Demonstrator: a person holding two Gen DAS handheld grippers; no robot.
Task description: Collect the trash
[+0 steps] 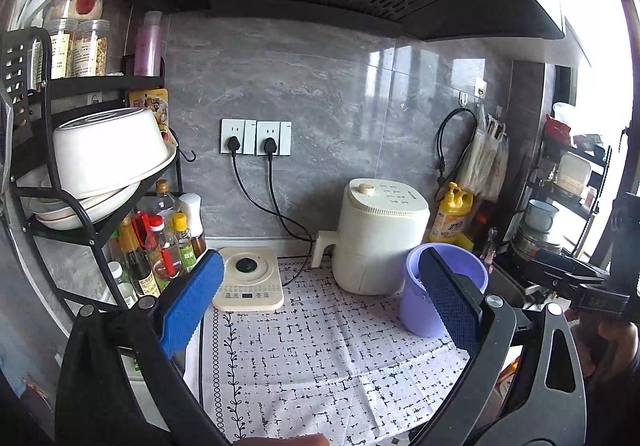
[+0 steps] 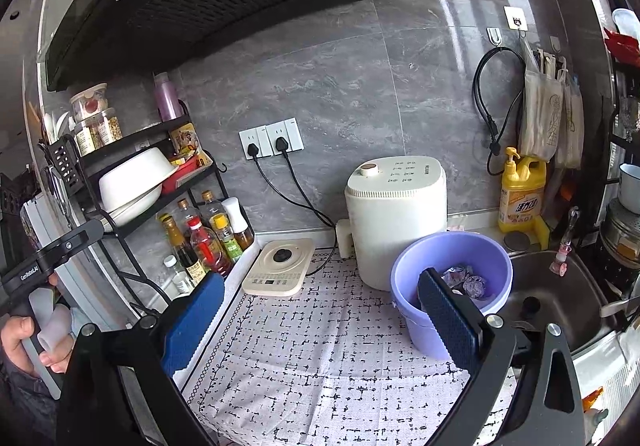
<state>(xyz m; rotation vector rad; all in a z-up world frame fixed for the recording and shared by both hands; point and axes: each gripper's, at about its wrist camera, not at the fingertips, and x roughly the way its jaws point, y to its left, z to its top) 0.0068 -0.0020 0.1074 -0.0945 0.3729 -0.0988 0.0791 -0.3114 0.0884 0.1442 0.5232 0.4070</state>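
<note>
Right wrist view looks down into the purple bucket [image 2: 452,286]: crumpled foil-like trash [image 2: 466,280] lies at the bottom. The left wrist view shows only the bucket's outer wall and rim [image 1: 460,266]; its contents are hidden there. The right view also shows the sink [image 2: 560,286] just right of the bucket, and a hand [image 2: 24,334] at lower left gripping the other tool's handle. The left view shows the right tool's black frame at the right edge, and more of the rack [image 1: 80,174] with an upturned white bowl [image 1: 108,150].

Both views: patterned cloth [image 1: 320,346] on the tabletop, nothing lying on it between the pads; white cooker [image 1: 380,234] behind the bucket; induction plate [image 1: 250,278] to the left; yellow detergent bottle [image 2: 520,190] by the wall.

Left gripper [image 1: 324,306]: jaws released, spread wide, holding nothing, level above the cloth. Right gripper [image 2: 320,322]: jaws likewise released and empty, pitched down, its right pad [image 2: 448,322] in front of the bucket's near wall.
</note>
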